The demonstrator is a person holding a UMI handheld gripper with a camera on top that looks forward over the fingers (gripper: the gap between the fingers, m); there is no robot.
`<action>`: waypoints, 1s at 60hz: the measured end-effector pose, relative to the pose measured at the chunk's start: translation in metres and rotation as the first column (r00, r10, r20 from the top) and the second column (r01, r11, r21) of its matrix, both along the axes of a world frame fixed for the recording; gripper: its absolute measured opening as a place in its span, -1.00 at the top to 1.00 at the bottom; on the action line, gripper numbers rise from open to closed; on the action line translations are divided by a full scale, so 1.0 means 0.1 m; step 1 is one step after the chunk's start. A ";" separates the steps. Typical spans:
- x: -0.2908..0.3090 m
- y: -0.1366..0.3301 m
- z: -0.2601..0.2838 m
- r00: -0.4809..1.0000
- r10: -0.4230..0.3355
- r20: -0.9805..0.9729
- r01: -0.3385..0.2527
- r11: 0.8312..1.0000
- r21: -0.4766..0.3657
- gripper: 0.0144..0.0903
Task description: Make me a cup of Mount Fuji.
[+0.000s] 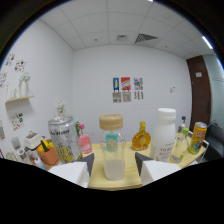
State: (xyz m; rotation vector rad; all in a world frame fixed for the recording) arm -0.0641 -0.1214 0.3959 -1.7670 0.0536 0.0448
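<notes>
Pale wooden table bearing lidded jar, cans, bottles, white tub.

White walls, posters, wall shelf, perhaps a brown door

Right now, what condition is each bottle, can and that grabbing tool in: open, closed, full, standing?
Gripper: open, the jar stands between its fingers with gaps either side.
Clear jar: upright, wooden lid on, a low layer of white contents.
Silver can: upright; top not visible enough to tell.
White bottle: upright, capped.
Amber bottle: upright, stoppered.
Yellow can: upright on the table's far side.
</notes>
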 end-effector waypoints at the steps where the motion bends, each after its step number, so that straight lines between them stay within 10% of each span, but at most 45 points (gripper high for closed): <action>1: 0.00 0.04 -0.02 1.000 -0.001 -0.002 0.001 1.000 -0.004 -0.57; 16: -0.02 0.29 -0.06 1.000 -0.020 0.024 0.020 1.000 0.014 0.29; 47: 0.03 -0.33 0.25 0.999 0.003 0.039 -0.006 0.997 0.081 0.40; 60: -0.07 -0.88 -0.63 0.999 0.004 0.041 -0.004 1.000 0.002 0.40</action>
